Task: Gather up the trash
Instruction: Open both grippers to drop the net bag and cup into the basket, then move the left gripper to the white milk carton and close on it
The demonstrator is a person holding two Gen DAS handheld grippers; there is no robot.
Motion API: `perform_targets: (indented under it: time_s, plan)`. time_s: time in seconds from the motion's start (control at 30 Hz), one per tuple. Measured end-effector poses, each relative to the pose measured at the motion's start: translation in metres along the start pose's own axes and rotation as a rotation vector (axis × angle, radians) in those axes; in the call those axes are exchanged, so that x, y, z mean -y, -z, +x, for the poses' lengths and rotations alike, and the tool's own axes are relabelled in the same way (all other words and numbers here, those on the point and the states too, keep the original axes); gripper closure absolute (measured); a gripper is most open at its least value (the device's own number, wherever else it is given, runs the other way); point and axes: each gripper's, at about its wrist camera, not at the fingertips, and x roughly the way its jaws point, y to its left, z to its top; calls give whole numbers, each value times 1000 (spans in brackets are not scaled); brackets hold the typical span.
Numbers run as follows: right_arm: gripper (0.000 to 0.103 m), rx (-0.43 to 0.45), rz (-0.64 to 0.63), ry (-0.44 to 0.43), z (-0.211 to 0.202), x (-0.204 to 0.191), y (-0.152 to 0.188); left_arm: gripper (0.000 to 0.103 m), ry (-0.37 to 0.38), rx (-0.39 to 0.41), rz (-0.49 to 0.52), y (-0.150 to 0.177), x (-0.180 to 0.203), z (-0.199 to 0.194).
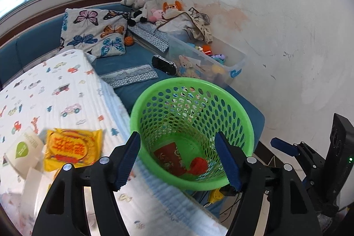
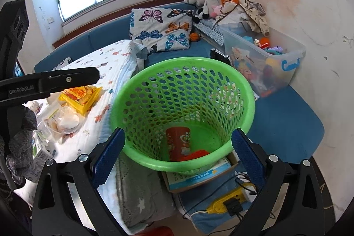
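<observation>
Both my grippers, left gripper (image 1: pixel 178 160) and right gripper (image 2: pixel 178 157), gape empty over the green basket (image 2: pixel 247 101). Yellow wrapper (image 1: pixel 74 148) waits near the quilt's (image 1: pixel 66 90) edge; I might knock the basket sideways.

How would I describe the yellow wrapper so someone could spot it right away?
Start at the green basket, then look left to the car-print blanket. The yellow wrapper lies flat there beside a white packet with a green leaf; it alone is bright yellow with a red-orange round emblem.
</observation>
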Motion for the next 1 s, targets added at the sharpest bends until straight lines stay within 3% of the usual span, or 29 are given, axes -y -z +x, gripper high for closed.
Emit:
perform_targets:
  time_s: [0.3, 0.63, 1.0]
  plan:
    - [7, 6, -16, -45, -8, -24, 1, 36, -34, 47, -27, 22, -23, -43]
    - [7, -1, -68, -119, -11, -69, 5, 36, -92, 72, -60, 72, -63, -95]
    - [7, -17, -115, -178, -5, -109, 6, 36, -132, 21, -37, 130, -111, -128]
